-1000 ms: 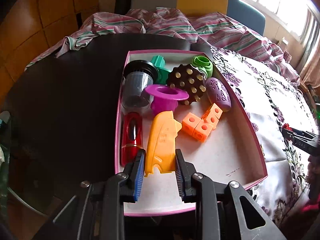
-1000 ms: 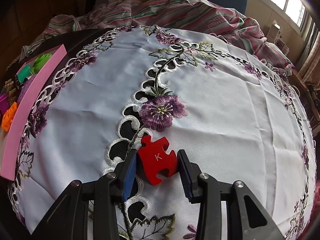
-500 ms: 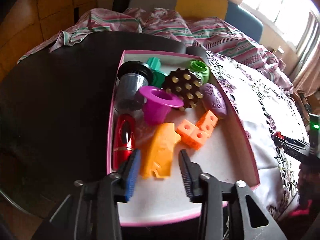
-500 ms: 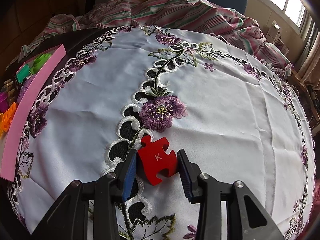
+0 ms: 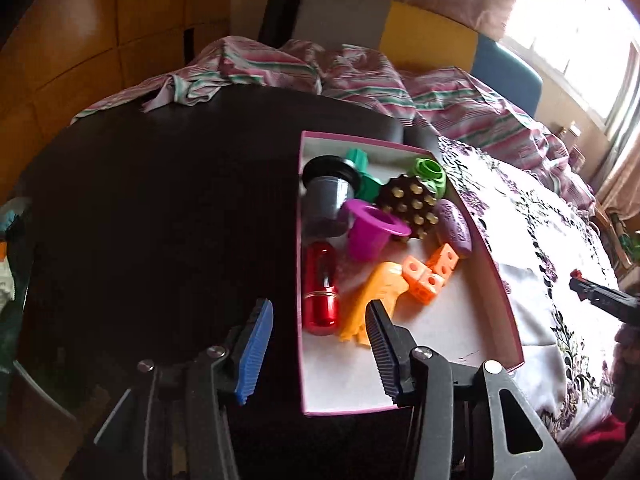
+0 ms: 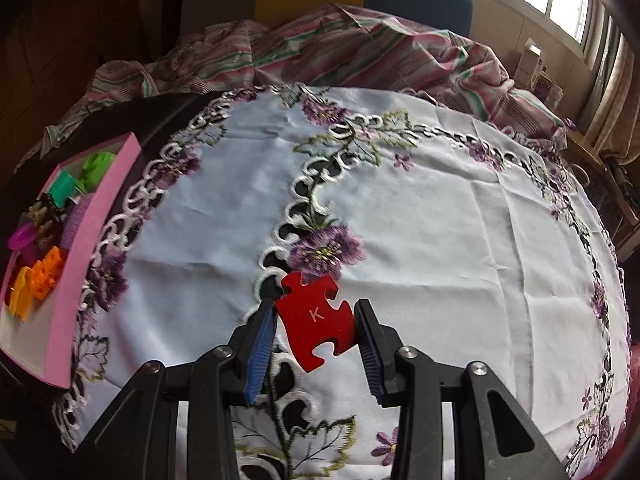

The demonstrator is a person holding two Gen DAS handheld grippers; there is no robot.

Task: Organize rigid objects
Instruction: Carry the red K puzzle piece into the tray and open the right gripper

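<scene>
one red puzzle piece (image 6: pixel 315 318), pinched only by its edges in the right tool (image 6: pixel 315 330), could twist free before reaching the pink box (image 6: pixel 80 256); the left tool (image 5: pixel 318 354) gapes empty.

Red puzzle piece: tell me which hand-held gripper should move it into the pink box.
Right. The right hand-held gripper already brackets the red puzzle piece; the left hand-held gripper hangs open at the pink box.

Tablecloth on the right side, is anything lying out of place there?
Yes. A red puzzle piece marked K lies alone on the tablecloth between the right gripper's fingers, while the other toys sit in the pink box.
</scene>
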